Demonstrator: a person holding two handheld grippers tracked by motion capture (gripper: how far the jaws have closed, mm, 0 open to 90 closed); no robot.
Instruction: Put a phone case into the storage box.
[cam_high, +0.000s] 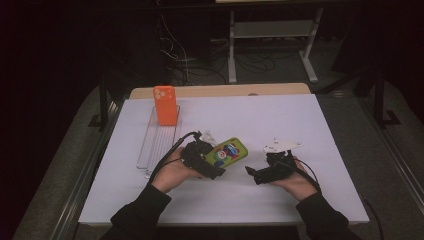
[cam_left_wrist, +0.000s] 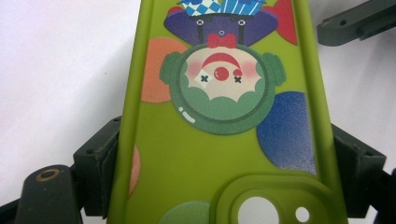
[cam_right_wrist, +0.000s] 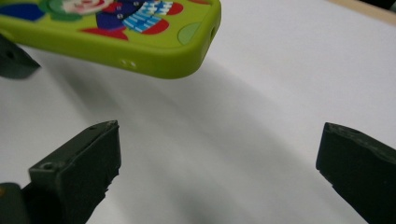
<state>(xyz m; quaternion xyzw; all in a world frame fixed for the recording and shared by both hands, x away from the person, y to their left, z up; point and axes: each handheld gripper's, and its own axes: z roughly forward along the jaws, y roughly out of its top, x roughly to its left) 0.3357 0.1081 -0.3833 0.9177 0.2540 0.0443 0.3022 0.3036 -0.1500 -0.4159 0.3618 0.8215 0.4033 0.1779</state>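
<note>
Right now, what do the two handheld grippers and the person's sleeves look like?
Both are black, blocky handheld tools with two chunky matte black jaws. The left gripper trails a thin black cable that loops back past the wrist. The right gripper carries a pale grey three-cornered plate on top and its own black cable. The person wears dark long sleeves.

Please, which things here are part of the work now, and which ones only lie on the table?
In use:
- green case, clamped at its sides by the left gripper
- right gripper, jaws open, close to the case's free end, not touching it

Lying about:
- orange case, standing at the far end of the clear tray
- white table
</note>
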